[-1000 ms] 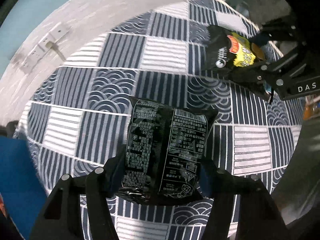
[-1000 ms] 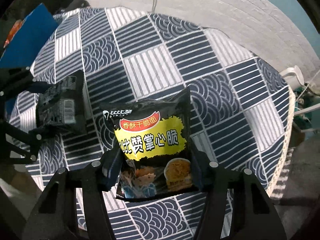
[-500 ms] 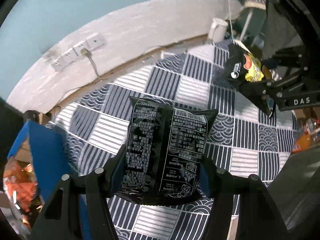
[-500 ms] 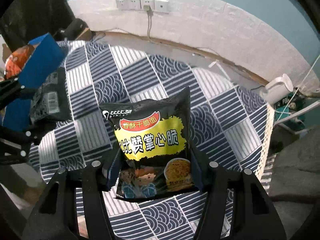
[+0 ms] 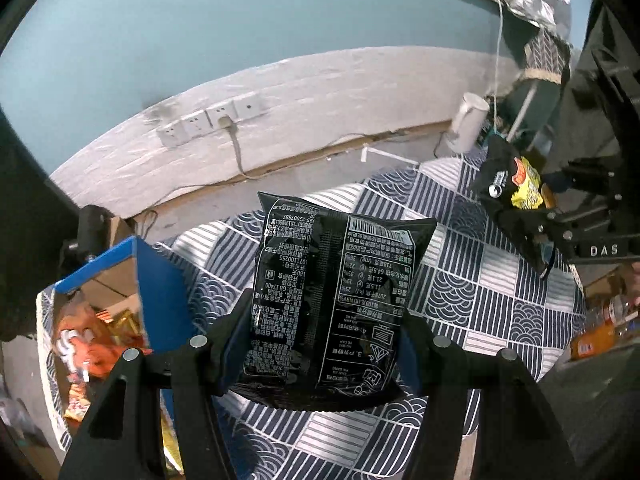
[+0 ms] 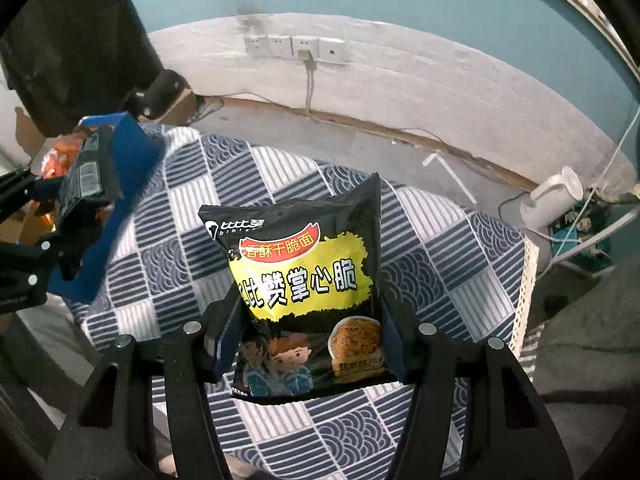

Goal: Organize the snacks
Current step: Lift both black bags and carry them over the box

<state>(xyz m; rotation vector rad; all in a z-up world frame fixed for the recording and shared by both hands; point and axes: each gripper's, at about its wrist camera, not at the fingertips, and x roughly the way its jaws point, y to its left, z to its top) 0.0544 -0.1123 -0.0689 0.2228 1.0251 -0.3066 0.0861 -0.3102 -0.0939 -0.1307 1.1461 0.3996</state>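
Left wrist: left gripper [image 5: 320, 344] fingers clamped on black noodle packet [image 5: 332, 300], back side up, long axis upright, held above the patterned desk [image 5: 480, 280]. Blue snack box [image 5: 156, 292] sits just left, so the left hand looks nearer.

Right wrist: right gripper [image 6: 308, 344] fingers pinch yellow-label packet [image 6: 304, 280], tilted down over desk; box [image 6: 120, 184] far left, beyond the other gripper.

Left tool [image 5: 324, 344] angled downward, clamped on a packet, right tool [image 6: 310, 340] likewise
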